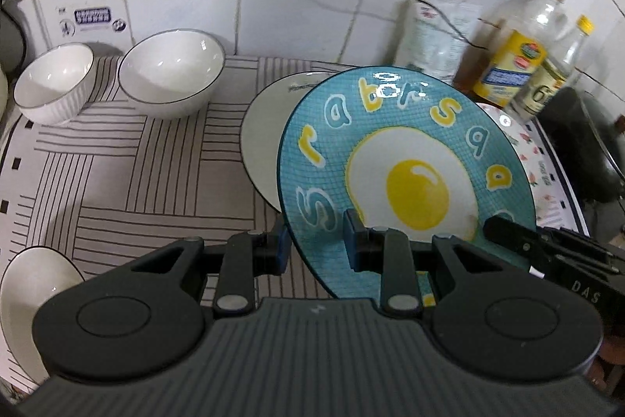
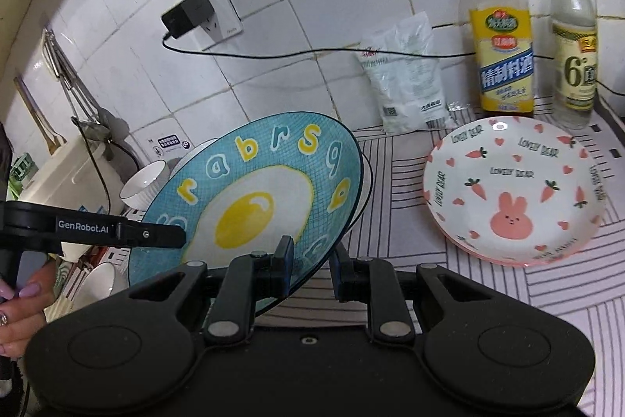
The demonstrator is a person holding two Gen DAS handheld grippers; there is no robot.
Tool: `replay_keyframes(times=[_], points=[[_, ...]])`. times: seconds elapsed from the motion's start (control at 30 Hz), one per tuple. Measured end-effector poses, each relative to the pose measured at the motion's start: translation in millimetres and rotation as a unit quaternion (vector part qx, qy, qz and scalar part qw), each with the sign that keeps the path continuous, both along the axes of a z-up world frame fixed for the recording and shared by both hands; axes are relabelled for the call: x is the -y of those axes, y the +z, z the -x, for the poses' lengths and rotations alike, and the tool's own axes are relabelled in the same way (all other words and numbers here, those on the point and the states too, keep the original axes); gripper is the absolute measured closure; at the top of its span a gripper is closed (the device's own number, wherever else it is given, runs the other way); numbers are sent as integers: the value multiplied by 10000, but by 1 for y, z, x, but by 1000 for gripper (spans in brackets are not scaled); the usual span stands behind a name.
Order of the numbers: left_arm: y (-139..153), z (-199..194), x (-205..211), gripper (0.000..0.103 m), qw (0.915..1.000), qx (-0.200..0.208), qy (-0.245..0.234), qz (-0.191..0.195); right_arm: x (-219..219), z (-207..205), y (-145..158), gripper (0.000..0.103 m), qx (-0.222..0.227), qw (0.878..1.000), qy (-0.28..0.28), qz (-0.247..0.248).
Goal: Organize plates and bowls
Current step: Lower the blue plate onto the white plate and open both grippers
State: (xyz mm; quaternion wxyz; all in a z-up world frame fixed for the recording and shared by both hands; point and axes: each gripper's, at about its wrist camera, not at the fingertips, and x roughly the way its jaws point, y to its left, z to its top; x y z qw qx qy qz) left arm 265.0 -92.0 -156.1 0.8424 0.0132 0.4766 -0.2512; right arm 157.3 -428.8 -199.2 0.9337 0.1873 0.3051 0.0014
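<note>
Two grippers, left gripper (image 1: 317, 246) and right gripper (image 2: 310, 265), clamp the blue fried-egg ceramic plate's (image 1: 406, 159) rim, airborne; next, lower it onto the white black-rimmed plate (image 1: 261, 127)

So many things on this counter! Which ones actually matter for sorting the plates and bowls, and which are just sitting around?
Part of the job:
- egg plate, gripped at its rim by both the left gripper and the right gripper
- rabbit plate
- white plate
- two white bowls

Just lying about:
- two bottles
- plastic packet
- charger
</note>
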Motion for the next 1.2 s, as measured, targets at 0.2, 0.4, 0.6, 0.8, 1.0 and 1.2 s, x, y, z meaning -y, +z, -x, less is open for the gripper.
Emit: replay_keyframes(times=[0.2,0.4,0.6,0.8,1.0,1.2], points=[[-11,-25,-4,78,9997,-129,182,26,-2,-29,-9,79,-104,9999,110,26],[-23,-48,2,78,9990,-328,317,36,4,-54,-17,79,-255,9994,213,-19],[-34,-66,6,77,9971,-519,505,-229,5,-80,-28,79,-494,9985,236,-37],[-42,-80,8,77,9956,-758,480,-254,3,-92,-38,79,-619,9980,67,-111],[-48,-83,3,75,9936,-906,642,-229,-19,-95,-28,79,-790,9954,-335,422],[-49,-86,5,75,9936,-908,608,-294,-24,-98,-36,78,-779,9944,-573,431]])
